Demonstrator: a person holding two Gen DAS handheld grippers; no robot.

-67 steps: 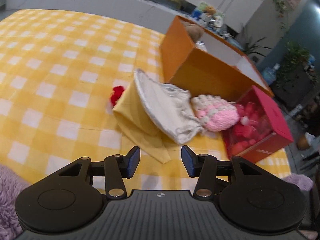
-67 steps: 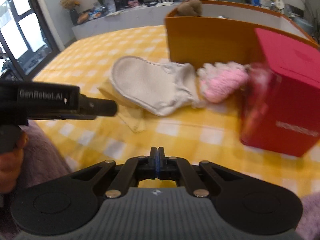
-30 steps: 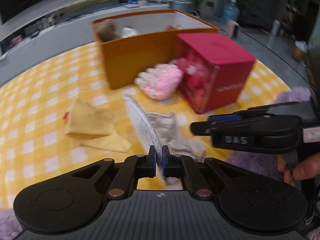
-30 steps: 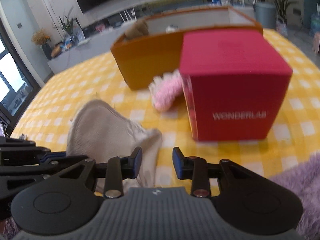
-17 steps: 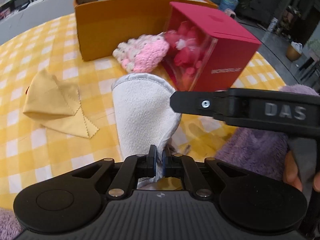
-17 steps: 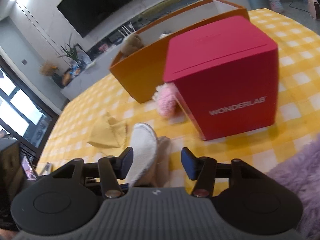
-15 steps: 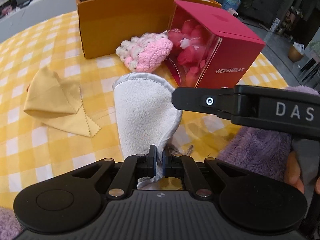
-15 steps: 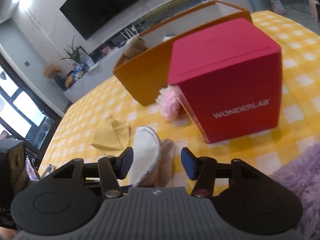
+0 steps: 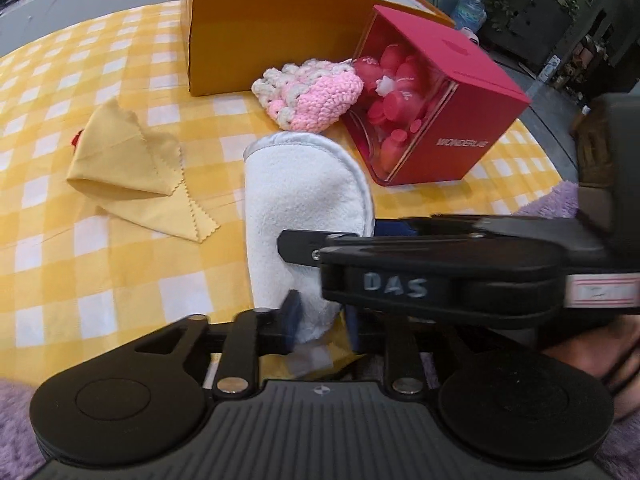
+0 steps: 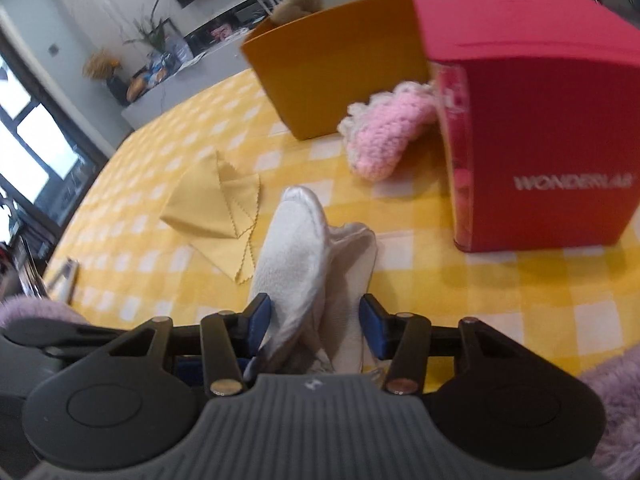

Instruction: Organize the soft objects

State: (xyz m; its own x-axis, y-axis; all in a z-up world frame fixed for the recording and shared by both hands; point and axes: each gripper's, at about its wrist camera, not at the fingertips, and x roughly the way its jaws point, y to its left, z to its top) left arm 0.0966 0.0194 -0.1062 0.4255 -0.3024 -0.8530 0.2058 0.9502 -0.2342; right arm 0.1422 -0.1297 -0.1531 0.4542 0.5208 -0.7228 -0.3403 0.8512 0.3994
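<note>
Handover in progress near the tabletop's front edge: the left gripper has just been opening, its pads now slack around the white mitt's cuff, while the right gripper straddles it, jaws spread, not yet pinching. Next, I'd judge, the right must close before lifting toward the orange box. Readable: "WONDERLAB" on the red box, "DAS" on the right gripper's side.

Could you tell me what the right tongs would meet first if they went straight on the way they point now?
Most likely the white mitt: it already lies between the open right tongs. Beyond it is bare checked cloth.
</note>
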